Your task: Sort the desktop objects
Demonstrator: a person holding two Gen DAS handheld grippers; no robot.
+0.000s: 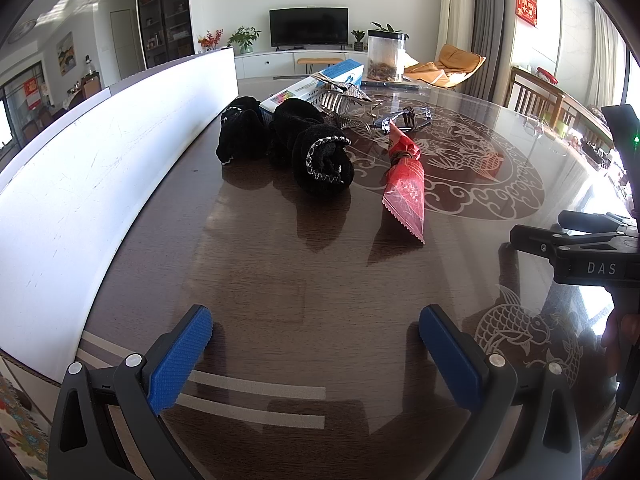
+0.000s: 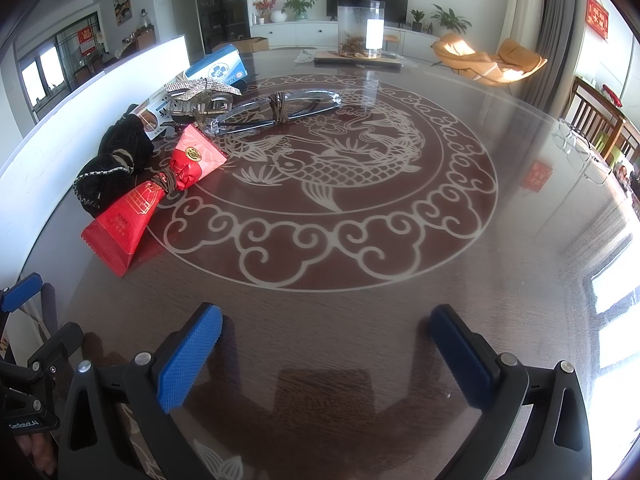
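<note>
Hidden or cut off, by view:

- Right gripper, left wrist view: only its dark frame enters at the frame's right edge; fingers not discernible.
- Left gripper, right wrist view: one blue finger and part of the frame show at the left edge; the rest is cut off.
- Hand: a sliver at the bottom-left corner.
- Printed box: near end covered by the black cloth bundle; lettering too small to read.
- White board along the counter left edge: hides everything behind it.
- Clear jar at the far counter edge: contents indistinct.
</note>
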